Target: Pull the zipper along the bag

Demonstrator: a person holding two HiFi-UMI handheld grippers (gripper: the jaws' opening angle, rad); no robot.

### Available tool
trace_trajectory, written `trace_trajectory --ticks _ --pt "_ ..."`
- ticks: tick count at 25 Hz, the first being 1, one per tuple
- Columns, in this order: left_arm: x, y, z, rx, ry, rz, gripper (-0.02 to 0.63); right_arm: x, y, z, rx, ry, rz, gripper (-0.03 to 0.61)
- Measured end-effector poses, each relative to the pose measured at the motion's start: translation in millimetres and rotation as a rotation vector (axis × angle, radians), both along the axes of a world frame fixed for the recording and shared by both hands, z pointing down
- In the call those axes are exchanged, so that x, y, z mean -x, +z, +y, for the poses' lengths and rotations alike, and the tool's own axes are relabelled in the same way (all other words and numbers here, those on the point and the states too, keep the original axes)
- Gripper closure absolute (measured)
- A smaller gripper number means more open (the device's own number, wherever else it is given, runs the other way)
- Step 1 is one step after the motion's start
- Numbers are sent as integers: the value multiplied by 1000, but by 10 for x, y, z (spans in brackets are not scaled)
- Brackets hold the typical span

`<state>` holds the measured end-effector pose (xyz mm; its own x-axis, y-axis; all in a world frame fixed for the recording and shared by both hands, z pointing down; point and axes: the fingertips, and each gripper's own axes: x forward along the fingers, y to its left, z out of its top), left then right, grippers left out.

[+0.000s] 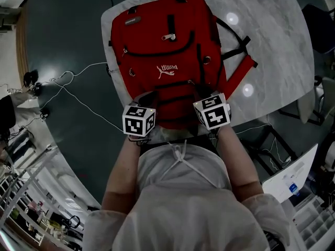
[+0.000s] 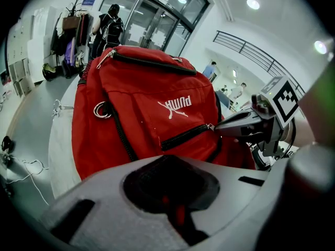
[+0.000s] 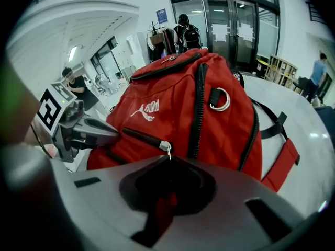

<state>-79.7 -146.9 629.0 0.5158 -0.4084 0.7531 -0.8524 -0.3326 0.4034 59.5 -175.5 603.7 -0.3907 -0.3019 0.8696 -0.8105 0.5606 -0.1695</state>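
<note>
A red backpack lies flat on the marble table, its bottom end towards me. Both grippers sit at that near end, by the lower front pocket zipper. My left gripper is shut on red bag fabric at the zipper's left end; red cloth shows between its jaws in the left gripper view. My right gripper is shut at the zipper's right end, where the silver zipper pull hangs down into its jaws. In the left gripper view the right gripper has its tips at the slider.
The backpack's black and red straps trail off to the right on the table. White cables run over the dark floor at left. A chair frame stands by the table's right near corner.
</note>
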Motion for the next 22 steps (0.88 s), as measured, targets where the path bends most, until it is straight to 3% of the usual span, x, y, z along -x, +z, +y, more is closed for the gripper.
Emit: trace_trajectory --ticks 5,16,19,22 --pt "14 5 -12 -12 -14 -16 594 58 57 -69 4 32 5 552" --pt "1 0 -7 -15 -4 -23 594 38 -104 -165 -80 90 -32 548" --pt "7 -1 6 -16 0 -33 594 72 -195 -192 -96 105 -55 479" --pt "40 -69 -22 -42 -21 -38 594 86 -324 -243 -127 126 -63 479"
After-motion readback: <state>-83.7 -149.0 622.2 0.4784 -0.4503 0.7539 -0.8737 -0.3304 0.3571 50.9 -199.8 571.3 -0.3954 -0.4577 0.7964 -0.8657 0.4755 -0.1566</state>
